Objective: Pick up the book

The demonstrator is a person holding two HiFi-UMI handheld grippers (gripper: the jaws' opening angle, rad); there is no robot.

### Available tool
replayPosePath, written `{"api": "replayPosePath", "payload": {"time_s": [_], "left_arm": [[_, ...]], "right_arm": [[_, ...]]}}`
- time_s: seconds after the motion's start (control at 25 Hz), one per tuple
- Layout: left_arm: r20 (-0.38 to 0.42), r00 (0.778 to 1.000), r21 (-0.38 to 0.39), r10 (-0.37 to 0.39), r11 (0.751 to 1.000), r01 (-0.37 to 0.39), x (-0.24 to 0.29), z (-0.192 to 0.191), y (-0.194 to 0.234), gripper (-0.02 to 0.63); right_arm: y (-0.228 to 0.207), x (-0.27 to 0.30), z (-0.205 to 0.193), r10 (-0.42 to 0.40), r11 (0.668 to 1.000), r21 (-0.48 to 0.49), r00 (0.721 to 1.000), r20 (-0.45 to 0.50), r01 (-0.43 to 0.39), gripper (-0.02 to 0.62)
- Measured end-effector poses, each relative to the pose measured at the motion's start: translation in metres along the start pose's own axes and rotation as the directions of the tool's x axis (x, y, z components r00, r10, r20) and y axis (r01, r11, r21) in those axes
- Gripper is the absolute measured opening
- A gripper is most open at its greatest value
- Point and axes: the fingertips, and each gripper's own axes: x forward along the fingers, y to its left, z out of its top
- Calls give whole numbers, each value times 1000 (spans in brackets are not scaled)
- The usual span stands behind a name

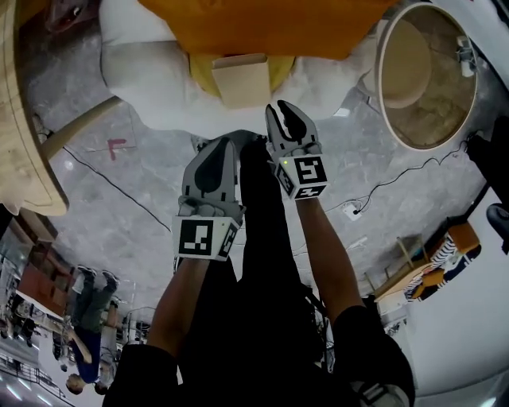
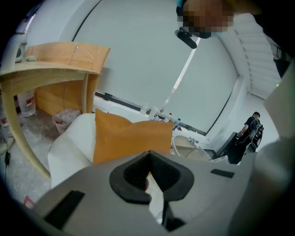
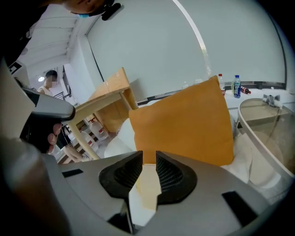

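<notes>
Top centre of the head view, the book [image 1: 240, 78] lies flat on a white seat [image 1: 151, 71], just in front of an orange cushion [image 1: 262, 24]. Your right gripper [image 1: 278, 107] points at it from just below, jaws slightly apart and empty, apparently lining up a grasp. Your left gripper [image 1: 221, 147], lower left, is closed on nothing.

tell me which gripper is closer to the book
Right. The right gripper is just short of the book, slightly to its right; the left gripper sits farther back.
</notes>
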Motion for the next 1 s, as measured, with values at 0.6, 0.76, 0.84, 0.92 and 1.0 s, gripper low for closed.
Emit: {"api": "replayPosePath", "payload": {"time_s": [0.6,0.76,0.84,0.92,1.0], "left_arm": [[-50,999,-56,16,998,-18,45,-50,35,2],[-49,999,-59,8,998,-10,54,-56,40,2],[-48,999,-62,4,998,-7,55,-57,40,2],[-49,999,-64,-6,998,3,57,-58,40,2],[-49,999,-63,-15,998,12,58,-57,39,2]], "right_arm": [[-57,91,-95,54,999,3,984,-171,-54,180],[-69,105,-123,73,997,0,973,-220,-75,213],[-72,109,-136,93,995,0,964,-248,-96,232],[-75,115,-145,111,993,-8,954,-278,-118,252],[-77,125,-147,135,989,-17,947,-291,-147,267]]}}
